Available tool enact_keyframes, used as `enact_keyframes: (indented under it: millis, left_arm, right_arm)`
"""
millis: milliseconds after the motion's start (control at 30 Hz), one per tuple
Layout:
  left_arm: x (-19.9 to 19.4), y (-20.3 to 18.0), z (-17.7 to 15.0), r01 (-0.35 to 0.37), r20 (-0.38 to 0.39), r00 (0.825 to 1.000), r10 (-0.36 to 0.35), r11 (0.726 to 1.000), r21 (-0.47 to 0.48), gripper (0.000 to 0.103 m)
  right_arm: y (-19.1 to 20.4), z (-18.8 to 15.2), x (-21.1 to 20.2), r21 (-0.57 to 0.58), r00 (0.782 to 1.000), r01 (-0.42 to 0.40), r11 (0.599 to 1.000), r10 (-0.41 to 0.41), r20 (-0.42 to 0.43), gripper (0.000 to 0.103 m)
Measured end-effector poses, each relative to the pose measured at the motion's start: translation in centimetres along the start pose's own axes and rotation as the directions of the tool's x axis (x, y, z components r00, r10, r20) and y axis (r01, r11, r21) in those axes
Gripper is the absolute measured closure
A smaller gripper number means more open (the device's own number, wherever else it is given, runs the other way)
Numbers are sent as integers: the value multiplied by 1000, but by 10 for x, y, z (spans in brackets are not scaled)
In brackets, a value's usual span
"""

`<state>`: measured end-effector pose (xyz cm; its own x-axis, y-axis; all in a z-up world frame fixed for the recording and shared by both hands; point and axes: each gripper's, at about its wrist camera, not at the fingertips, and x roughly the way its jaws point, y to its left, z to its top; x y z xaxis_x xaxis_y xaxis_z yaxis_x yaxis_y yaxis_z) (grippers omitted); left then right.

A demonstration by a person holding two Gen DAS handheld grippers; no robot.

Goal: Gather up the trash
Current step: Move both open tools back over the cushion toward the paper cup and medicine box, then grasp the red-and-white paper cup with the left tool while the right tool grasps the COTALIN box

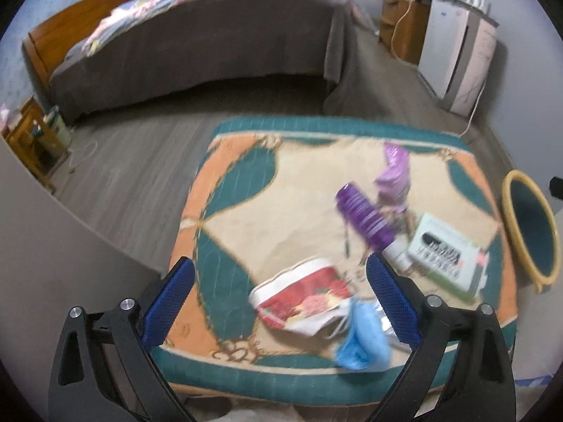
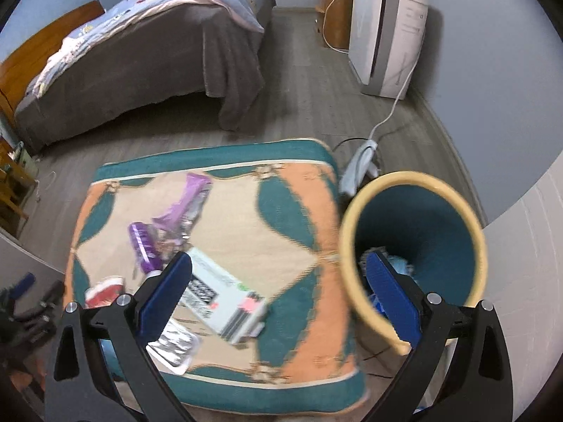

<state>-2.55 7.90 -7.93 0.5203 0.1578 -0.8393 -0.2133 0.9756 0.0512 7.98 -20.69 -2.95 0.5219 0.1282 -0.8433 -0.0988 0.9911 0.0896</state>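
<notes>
L claw (image 1: 281, 277) & R claw (image 2: 279, 274) both wide, empty, above table (image 1: 246, 183) w/ trash.

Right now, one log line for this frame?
left: open, over cup | right: open, empty | bin: beside cushion, some trash inside

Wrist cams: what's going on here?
A person with two handheld grippers is clearing trash off a patterned cushion into a bin beside it. Both the left gripper and right gripper are open and empty. A red wrapper, blue wad, purple bottle and box remain on the cushion; something blue already lies in the bin.
</notes>
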Motion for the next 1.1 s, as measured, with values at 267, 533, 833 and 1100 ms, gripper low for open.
enact_keyframes:
  millis: [267, 533, 833, 1100]
  left_arm:
    - [49, 2, -24, -3, -143, 990, 13, 998, 68, 6]
    - [83, 12, -35, 108, -261, 958, -116, 993, -44, 7]
    - [100, -1, -27, 216, -261, 937, -232, 972, -87, 40]
    - [88, -17, -11, 222, -187, 959, -214, 975, 28, 92]
  right_arm:
    - [21, -17, 49, 21, 988, 45, 999, -41, -151, 6]
    - [42, -30, 94, -93, 967, 30, 995, -52, -251, 6]
    - [76, -47, 125, -289, 942, -111, 951, 8, -334, 6]
    - [88, -50, 148, -317, 943, -124, 940, 13, -331, 6]
